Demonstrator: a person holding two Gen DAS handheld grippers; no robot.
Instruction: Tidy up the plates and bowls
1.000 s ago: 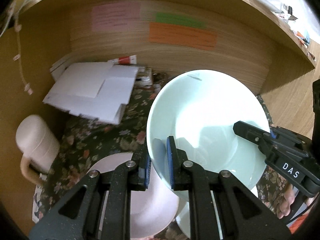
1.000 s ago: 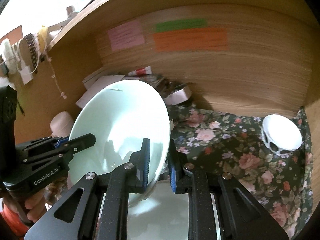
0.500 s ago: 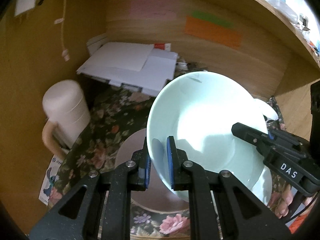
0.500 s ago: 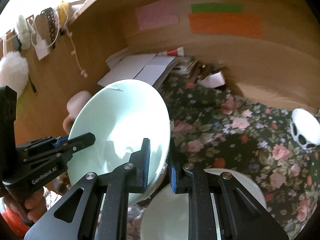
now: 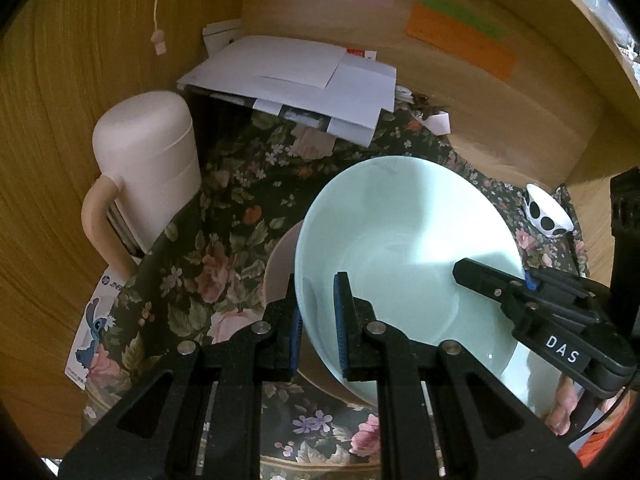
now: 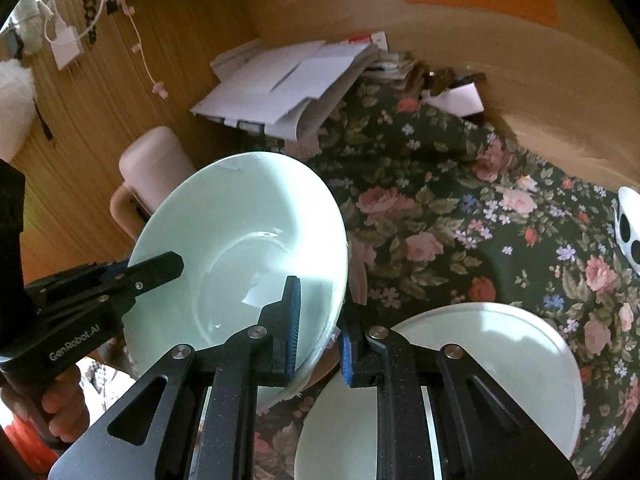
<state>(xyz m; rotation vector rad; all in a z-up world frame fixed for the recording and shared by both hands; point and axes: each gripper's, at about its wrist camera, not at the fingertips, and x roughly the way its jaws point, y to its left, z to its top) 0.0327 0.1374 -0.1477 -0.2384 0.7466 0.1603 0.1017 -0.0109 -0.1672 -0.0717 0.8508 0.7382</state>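
The floral cloth (image 6: 460,216) is covering the desk surface. On it, at 4 o'clock of the right wrist view, a white plate (image 6: 500,352) is lying flat. The pale green bowl (image 5: 400,248) is hanging tilted above a beige plate (image 5: 280,268), which is peeking out at its 9 o'clock edge. Left gripper (image 5: 318,320) is clamping the bowl's near rim; right gripper (image 6: 318,332) is clamping the opposite rim. Judgement: the beige plate is lying directly below, equally near both hands, so the bowl needs levelling, then lowering straight down.
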